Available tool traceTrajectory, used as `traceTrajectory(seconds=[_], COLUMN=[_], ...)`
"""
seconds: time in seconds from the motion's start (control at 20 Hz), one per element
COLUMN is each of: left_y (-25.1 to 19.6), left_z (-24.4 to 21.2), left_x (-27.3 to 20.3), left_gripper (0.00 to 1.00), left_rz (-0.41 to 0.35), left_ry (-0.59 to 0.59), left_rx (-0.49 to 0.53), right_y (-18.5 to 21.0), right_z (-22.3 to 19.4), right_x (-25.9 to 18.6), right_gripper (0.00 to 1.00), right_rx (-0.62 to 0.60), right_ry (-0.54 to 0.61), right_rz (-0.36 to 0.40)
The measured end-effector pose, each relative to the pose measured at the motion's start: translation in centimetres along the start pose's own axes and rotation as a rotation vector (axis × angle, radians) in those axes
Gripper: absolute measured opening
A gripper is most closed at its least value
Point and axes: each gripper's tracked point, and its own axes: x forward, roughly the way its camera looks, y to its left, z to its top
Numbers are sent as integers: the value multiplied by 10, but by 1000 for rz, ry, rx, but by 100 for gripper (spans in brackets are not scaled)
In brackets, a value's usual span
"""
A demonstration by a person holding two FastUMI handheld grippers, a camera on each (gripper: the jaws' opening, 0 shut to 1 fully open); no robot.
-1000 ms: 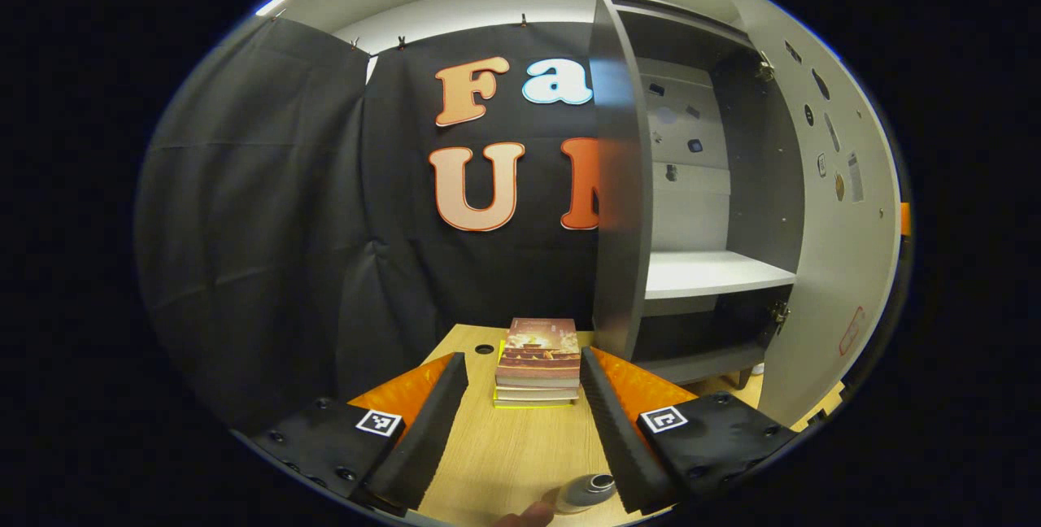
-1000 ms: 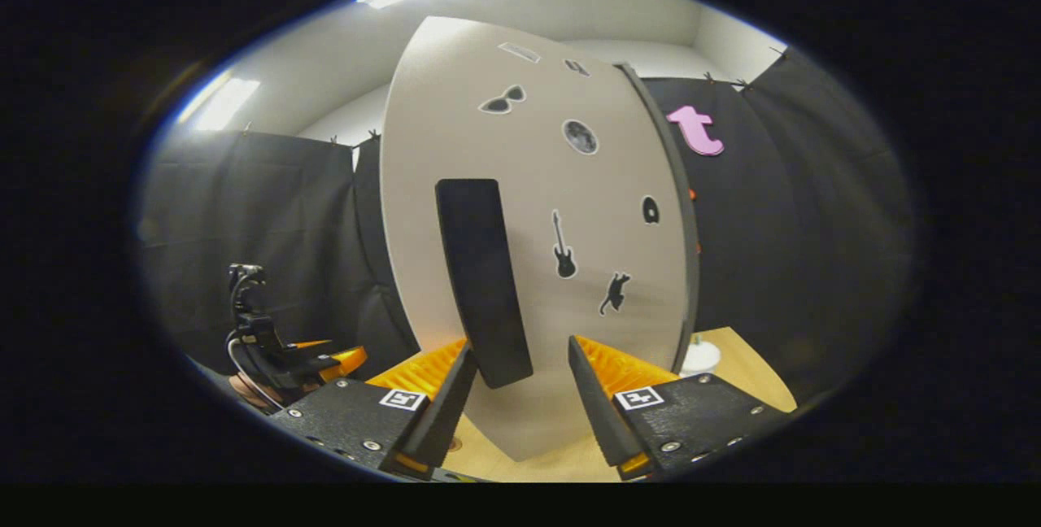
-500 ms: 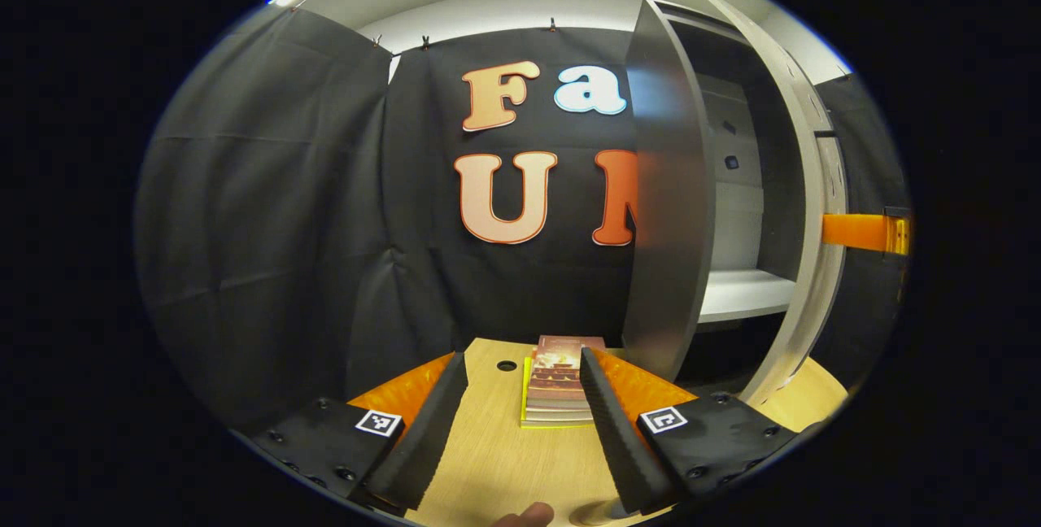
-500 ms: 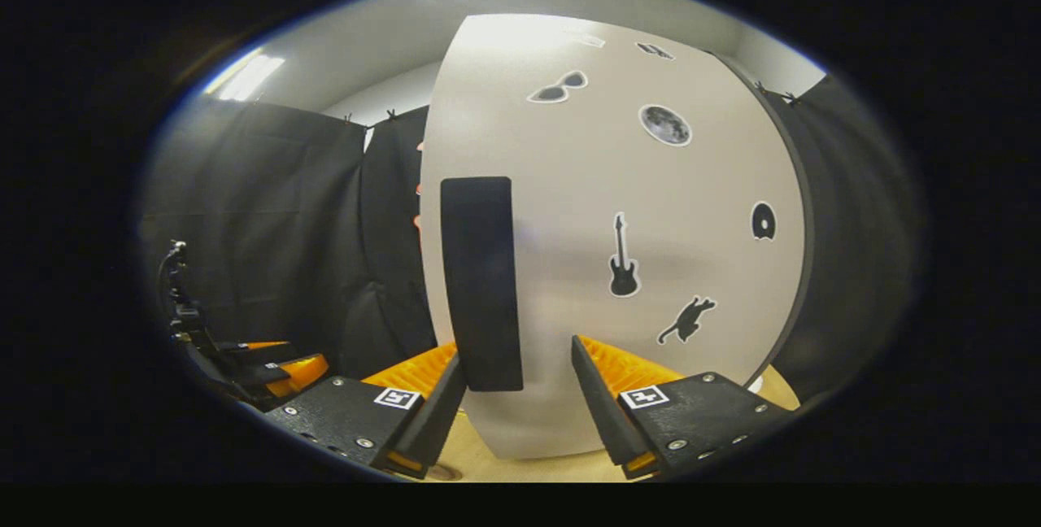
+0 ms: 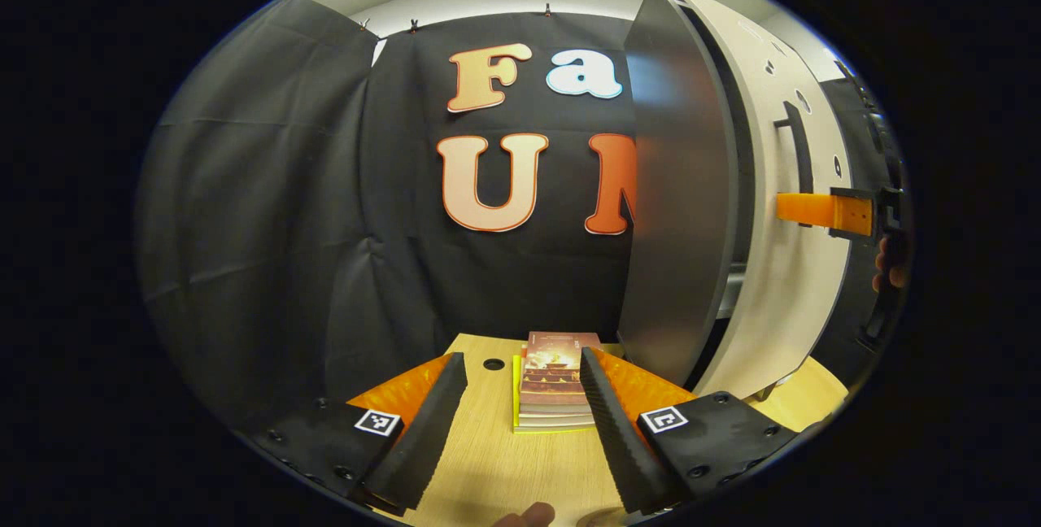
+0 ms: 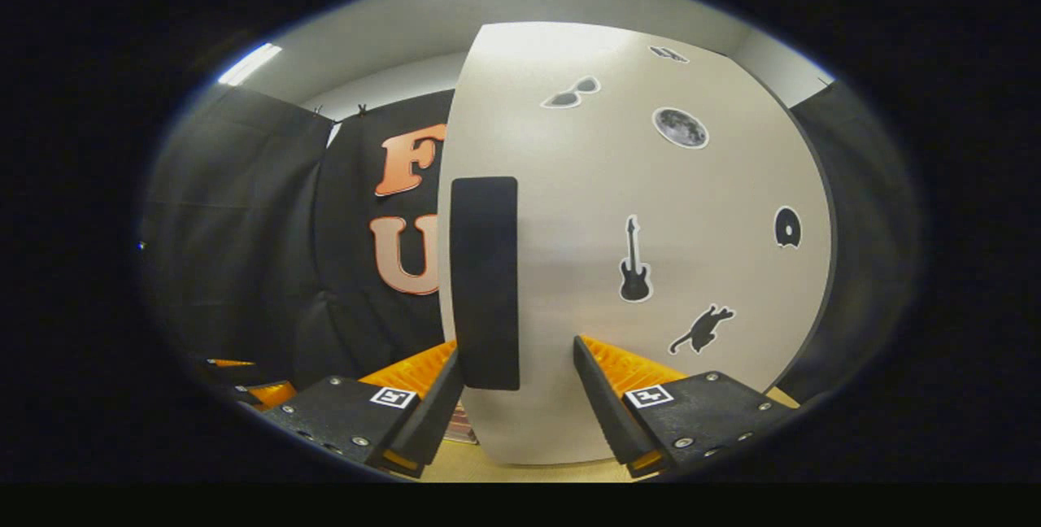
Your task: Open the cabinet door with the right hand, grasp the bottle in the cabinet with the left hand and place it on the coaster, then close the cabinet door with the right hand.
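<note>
The grey cabinet (image 5: pixel 675 210) stands at the right of the wooden table. Its pale door (image 5: pixel 781 283), with stickers on it, stands only a narrow gap from shut. In the right gripper view the door (image 6: pixel 651 185) is close ahead. My right gripper (image 6: pixel 517 348) is open, its fingers astride the lower end of the black handle (image 6: pixel 485 283), which lies near the left finger. From the left gripper view, the right gripper (image 5: pixel 821 210) reaches in orange beside the handle (image 5: pixel 801 149). My left gripper (image 5: pixel 520 358) hangs open and empty over the table. A sliver of the bottle's top (image 5: pixel 598 517) shows at the lower edge.
A stack of books (image 5: pixel 555 385) lies on the table (image 5: pixel 488 462) just ahead of the left fingers, by a cable hole (image 5: pixel 494 364). A fingertip (image 5: pixel 524 515) pokes in at the bottom edge. Black cloth walls close the booth behind and to the left.
The door has swung from wide open to nearly shut, pushed by the right gripper at the handle, and now hides the shelves. The bottle has slid to the left view's lower edge.
</note>
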Motion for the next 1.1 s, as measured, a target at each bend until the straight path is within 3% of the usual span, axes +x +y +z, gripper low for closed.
traceTrajectory(seconds=[0.4, 0.7, 0.9, 1.1], left_y=[-12, -15, -15, -19], left_z=[-8, 6, 20, 37], left_x=[15, 5, -21, -61], left_gripper=[92, 92, 92, 92], left_rz=[-46, -42, -29, -15], left_ry=[26, 6, -13, -38], left_rx=[-28, -28, -21, -21], right_y=[-5, -2, 3, -4], right_z=[-4, -10, 6, 16], right_x=[9, 4, -34, -99], right_gripper=[80, 81, 80, 80], right_rx=[-21, 38, 61, 38], right_ry=[-8, 32, -1, -5], right_rz=[-34, -23, -6, -20])
